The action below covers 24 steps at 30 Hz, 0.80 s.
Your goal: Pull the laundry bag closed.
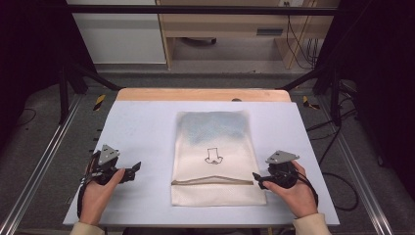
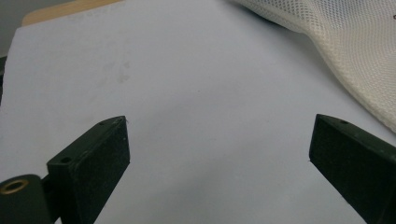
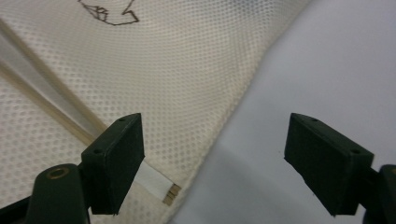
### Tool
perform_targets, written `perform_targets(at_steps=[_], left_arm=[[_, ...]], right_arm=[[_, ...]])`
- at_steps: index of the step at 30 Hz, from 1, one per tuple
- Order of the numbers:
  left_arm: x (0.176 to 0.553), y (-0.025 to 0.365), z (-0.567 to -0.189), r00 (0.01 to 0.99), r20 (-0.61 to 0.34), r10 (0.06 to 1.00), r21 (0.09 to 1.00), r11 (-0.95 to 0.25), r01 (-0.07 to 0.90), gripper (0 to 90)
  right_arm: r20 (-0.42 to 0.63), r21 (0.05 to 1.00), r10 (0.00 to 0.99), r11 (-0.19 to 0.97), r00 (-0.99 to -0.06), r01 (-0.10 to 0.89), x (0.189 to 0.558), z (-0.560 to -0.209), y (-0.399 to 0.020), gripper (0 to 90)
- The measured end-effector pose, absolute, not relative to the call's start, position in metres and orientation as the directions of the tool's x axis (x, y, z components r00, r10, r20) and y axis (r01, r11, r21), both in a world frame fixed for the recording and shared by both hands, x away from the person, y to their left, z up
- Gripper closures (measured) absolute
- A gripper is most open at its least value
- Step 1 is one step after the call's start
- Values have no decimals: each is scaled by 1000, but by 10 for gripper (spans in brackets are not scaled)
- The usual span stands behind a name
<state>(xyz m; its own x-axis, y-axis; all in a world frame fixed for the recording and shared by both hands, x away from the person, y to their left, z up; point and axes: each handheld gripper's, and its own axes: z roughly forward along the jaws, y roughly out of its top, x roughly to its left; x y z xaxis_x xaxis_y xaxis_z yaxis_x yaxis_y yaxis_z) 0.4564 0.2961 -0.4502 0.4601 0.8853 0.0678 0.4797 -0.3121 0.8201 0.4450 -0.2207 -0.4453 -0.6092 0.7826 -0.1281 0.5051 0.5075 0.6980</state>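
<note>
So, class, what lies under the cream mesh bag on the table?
The mesh bag lies flat on the pale blue sheet that covers the table. A blue-grey tint shows through its far end; what causes it is hidden. The sheet beneath the bag is covered.

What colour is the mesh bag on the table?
Cream-white mesh bag, greyish toward its far end; clearest in the right gripper view.

A cream mesh bag (image 1: 215,156) lies flat on the table (image 1: 137,127). The left hand-held gripper (image 1: 133,170) rests well left of it; the right hand-held gripper (image 1: 257,180) is at its right edge.
</note>
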Motion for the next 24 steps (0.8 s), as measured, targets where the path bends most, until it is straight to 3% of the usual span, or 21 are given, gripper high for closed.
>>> perform_targets(at_steps=[9,14,18,24], left_arm=[[459,298,-451,461,65,885,813,-315,489,55],[460,298,-451,456,71,887,812,-317,490,57],[460,299,-451,455,67,888,816,-312,487,57],[460,301,-450,450,67,890,817,-308,488,57]], right_arm=[[-174,605,653,662,-737,443,457,-419,-172,232],[-168,570,573,720,-802,396,461,-409,-145,298],[-172,549,540,747,-824,375,464,-405,-131,325],[-212,507,537,774,-816,378,471,-400,-116,437]])
